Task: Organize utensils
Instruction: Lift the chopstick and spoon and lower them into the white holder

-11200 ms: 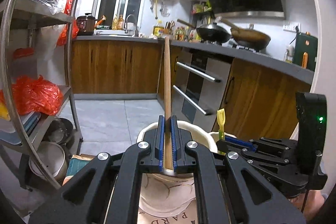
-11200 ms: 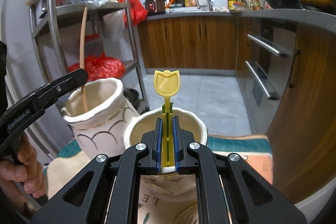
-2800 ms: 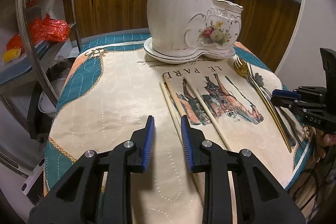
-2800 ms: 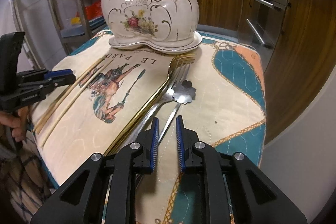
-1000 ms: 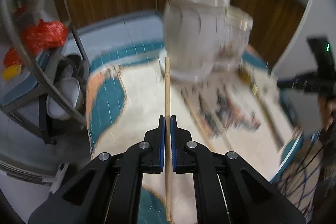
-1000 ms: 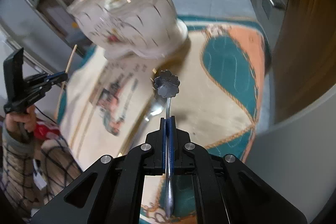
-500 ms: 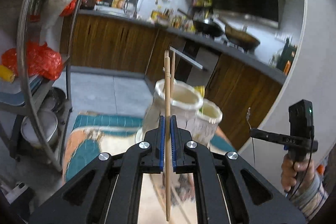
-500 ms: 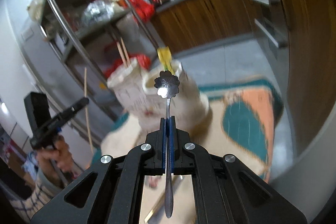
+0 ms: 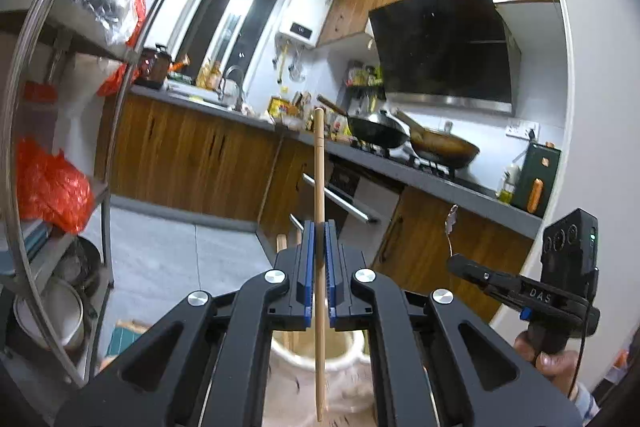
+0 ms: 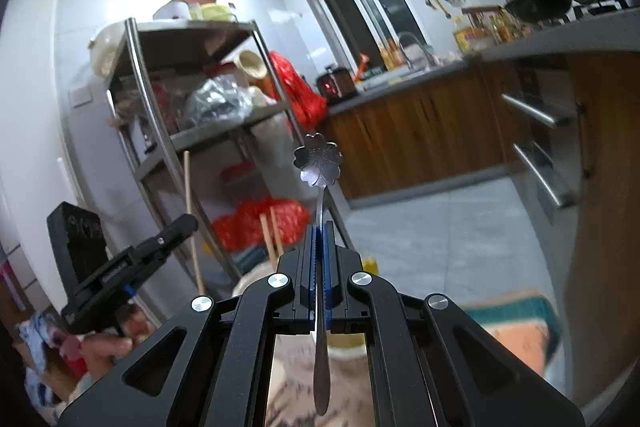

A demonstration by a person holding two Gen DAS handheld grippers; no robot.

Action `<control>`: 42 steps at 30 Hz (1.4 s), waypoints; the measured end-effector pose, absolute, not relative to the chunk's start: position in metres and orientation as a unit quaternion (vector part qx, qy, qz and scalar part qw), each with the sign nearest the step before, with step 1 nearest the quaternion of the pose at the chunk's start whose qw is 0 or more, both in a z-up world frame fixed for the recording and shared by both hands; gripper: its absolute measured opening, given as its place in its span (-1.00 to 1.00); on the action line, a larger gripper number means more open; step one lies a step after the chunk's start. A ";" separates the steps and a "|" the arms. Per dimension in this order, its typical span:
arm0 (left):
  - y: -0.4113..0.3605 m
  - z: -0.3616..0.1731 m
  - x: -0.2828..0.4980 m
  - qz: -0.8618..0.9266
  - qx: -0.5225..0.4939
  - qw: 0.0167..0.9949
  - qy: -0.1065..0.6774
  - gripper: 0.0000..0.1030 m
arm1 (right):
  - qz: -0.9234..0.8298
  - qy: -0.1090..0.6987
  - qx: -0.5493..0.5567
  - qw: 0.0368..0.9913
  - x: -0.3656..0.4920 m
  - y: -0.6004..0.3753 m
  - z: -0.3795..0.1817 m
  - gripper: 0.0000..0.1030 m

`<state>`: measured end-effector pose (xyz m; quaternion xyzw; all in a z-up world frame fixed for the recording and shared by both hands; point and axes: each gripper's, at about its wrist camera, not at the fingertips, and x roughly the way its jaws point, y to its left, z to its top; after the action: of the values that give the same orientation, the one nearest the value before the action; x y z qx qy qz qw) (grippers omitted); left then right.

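A home kitchen fills the background: a steel shelf rack [image 9: 52, 131] on the left, wooden cabinets along the back, woks on the stove at the right. Nearest the rack, the left tongs [image 9: 319, 267] are pinched tight on a wooden chopstick [image 9: 319, 187], gripping it around mid-length so it stands upright, its long axis vertical and its lower tip hanging just above the open mouth of the white ceramic holder [image 9: 316, 355], directly below the jaws. Two chopsticks [image 10: 269, 235] already stand in that compartment. Farther right, the right tongs [image 10: 319, 267] are clamped on the thin handle of a flower-bowled spoon [image 10: 319, 163], bowl up, handle end pointing down over the holder's pale body. The left tongs look nearer to a drop: a straight descent should seat the chopstick beside the others, and any tilt could catch the rim.
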<state>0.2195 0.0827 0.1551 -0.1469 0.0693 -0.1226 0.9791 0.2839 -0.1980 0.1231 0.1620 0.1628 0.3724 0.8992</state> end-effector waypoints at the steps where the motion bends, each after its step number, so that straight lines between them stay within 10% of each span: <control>1: 0.083 0.157 0.223 -0.121 -0.149 0.979 0.064 -0.91 | 0.372 0.157 0.163 0.900 0.287 -0.196 0.125 -0.92; 42: 0.057 0.101 0.265 -0.064 -0.092 0.981 0.160 -0.91 | 0.316 0.248 0.015 0.916 0.300 -0.137 0.066 -0.94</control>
<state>0.2654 0.0570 0.1011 -0.0924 0.1600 -0.0636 0.9807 0.2997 -0.1371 0.0664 0.0152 0.2482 0.3157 0.9157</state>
